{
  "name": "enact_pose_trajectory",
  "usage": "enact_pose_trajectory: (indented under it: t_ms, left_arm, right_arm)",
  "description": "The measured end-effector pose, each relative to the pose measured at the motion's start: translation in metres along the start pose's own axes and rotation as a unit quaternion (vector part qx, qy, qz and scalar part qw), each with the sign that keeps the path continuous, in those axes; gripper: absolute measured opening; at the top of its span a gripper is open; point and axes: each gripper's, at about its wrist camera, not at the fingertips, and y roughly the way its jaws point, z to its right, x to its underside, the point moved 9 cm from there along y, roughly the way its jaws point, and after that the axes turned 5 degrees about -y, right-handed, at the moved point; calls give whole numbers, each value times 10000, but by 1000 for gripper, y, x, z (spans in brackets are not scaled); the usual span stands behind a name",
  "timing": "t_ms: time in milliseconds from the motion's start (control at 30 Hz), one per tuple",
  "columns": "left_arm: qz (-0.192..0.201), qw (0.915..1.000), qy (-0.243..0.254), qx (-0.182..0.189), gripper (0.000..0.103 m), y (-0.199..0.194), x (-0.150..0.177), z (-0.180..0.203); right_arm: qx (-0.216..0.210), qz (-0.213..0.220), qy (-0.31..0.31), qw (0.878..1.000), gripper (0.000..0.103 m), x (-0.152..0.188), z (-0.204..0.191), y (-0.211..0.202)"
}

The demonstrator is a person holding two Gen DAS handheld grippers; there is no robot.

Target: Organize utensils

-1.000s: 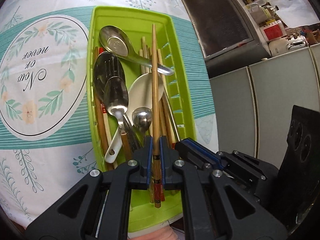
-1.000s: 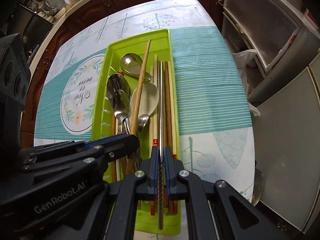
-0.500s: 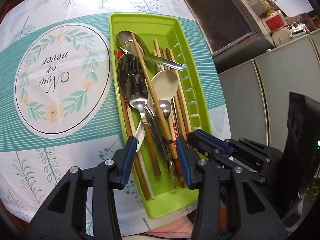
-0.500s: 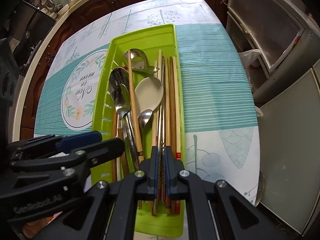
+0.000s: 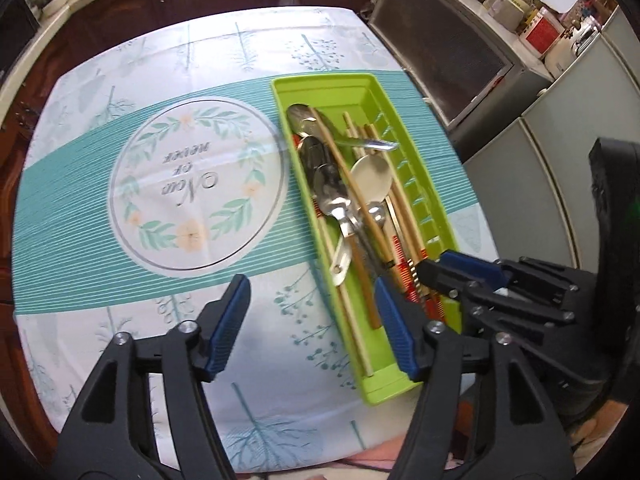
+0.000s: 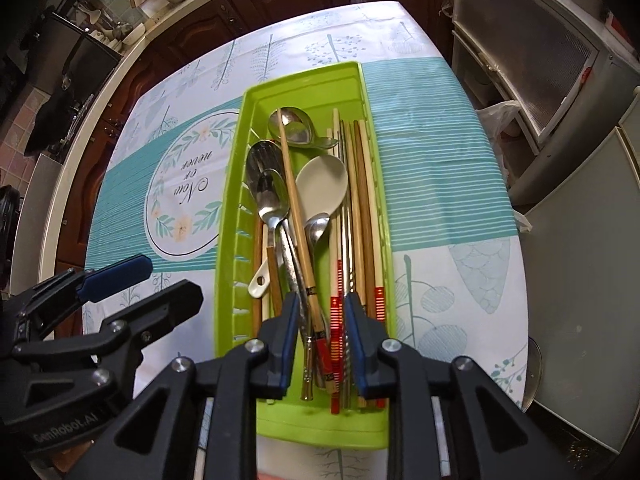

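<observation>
- Kitchen cabinets and a counter ring our worktop (image 5: 100, 240), spread with a teal-striped cloth printed with a floral wreath.
- Our green tray (image 6: 308, 80) lies lengthwise toward the worktop's right edge, its near end close to the near edge. It holds metal spoons (image 6: 272, 196), a white ceramic spoon (image 6: 322, 184) and bundled chopsticks (image 6: 362, 208).
- We judge the step in hand to be letting go: both claws have just been opening, and a light wooden chopstick (image 5: 352, 188) lies slantwise across the spoons.
- Our left claw (image 5: 312, 324) is spread wide and empty, above the cloth just left of the tray's near end, its right finger over the tray.
- Our right claw (image 6: 322, 340) is partly released, straddling the handle ends at the tray's near end; its pads appear clear of them.
- Next, we reckon, the slanted chopstick needs pinching near its end and laying parallel with the others.
</observation>
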Motion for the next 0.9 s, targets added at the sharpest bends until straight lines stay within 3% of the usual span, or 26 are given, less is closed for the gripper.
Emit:
enact_pose_trajectory:
  t_ms: [267,533,733,900]
  left_arm:
    - [575,9965,-300,-536,69,-43,21,-54]
    - [1646,9758,-653,-1282,77,-114,26,-107]
    - [2044,9648,-909,-1379,78,-157,39,-132]
    - [2481,9503,-1128,-1508,79,-187,51,-147]
  right_arm:
    - [4,350,-177,9992,23,5,-31,-25]
    - [-142,1121,-600,9918,24,-4,-97,-71]
    - [-46,1616,-905,9827,31,-10,-138,-97]
    - [11,1891,-1097,9758,35,-7,-165,-111]
